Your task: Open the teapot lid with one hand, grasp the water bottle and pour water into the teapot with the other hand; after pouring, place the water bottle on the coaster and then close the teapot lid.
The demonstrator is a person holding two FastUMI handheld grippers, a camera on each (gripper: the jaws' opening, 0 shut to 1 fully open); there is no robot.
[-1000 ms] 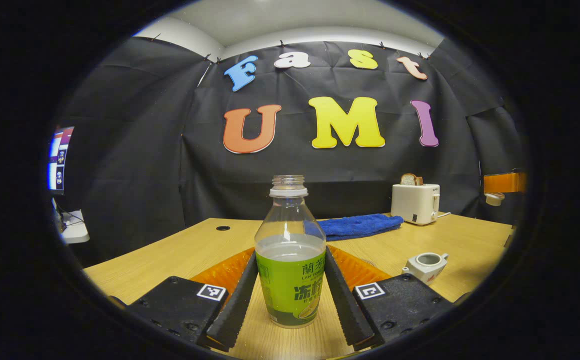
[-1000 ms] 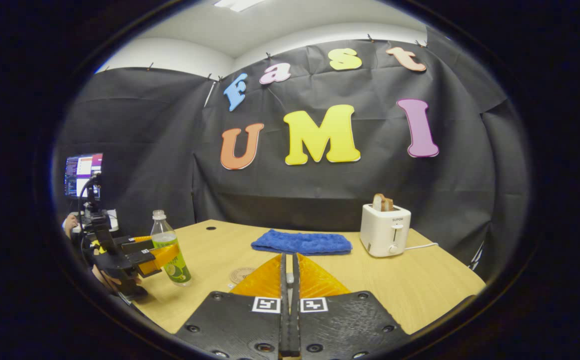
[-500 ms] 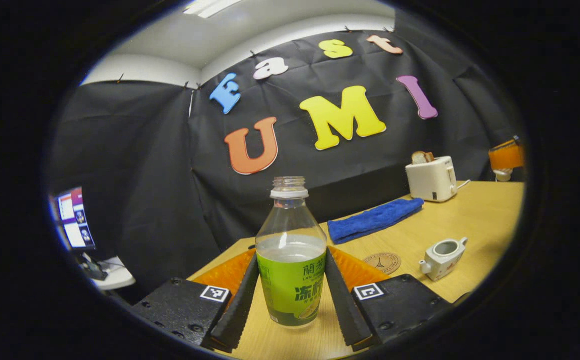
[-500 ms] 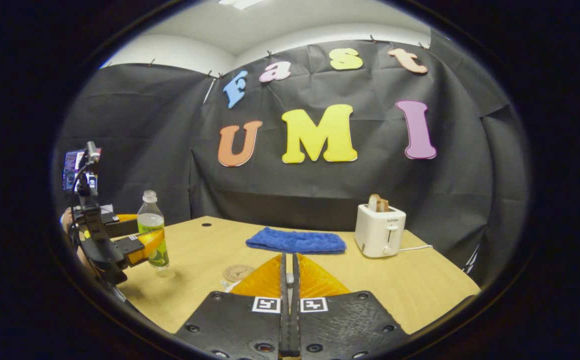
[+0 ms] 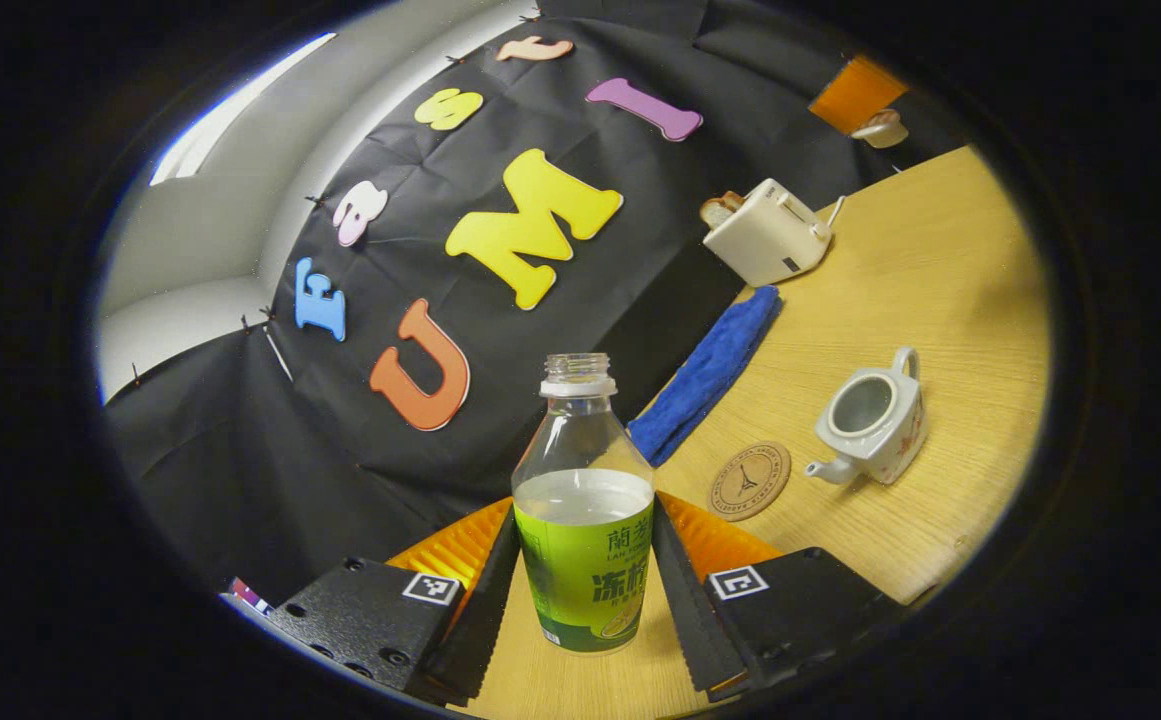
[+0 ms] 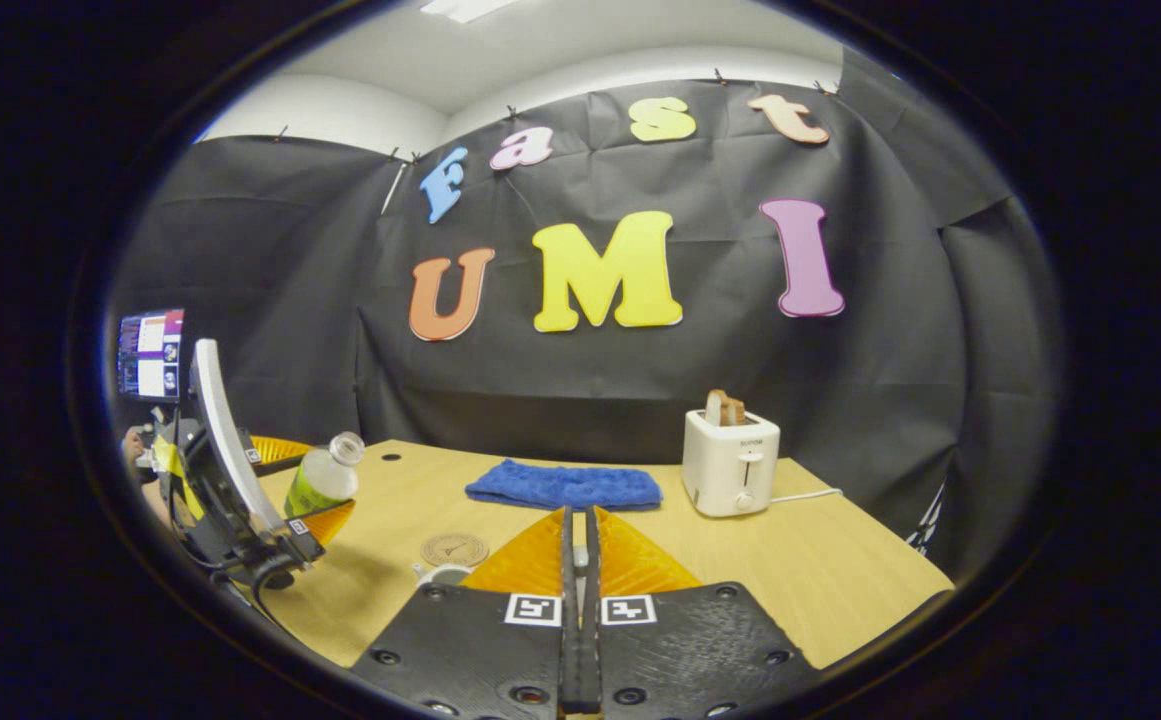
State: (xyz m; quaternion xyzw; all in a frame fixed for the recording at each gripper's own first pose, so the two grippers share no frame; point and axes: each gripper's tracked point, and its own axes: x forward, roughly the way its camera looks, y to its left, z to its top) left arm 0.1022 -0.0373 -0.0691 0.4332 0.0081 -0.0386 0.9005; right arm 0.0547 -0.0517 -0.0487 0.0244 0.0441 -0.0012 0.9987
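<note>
The left gripper [image 5: 580, 600] is clamped on the water bottle [image 5: 583, 520], low centre in the left gripper view. The teapot [image 5: 872, 417] sits at right, lid already off, just beside the coaster [image 5: 749, 480]. Pouring, setting down and lidding remain. The bottle [image 6: 325, 478] leans toward the teapot. The right gripper [image 6: 578, 640] is closed; I cannot tell what it holds.
</note>
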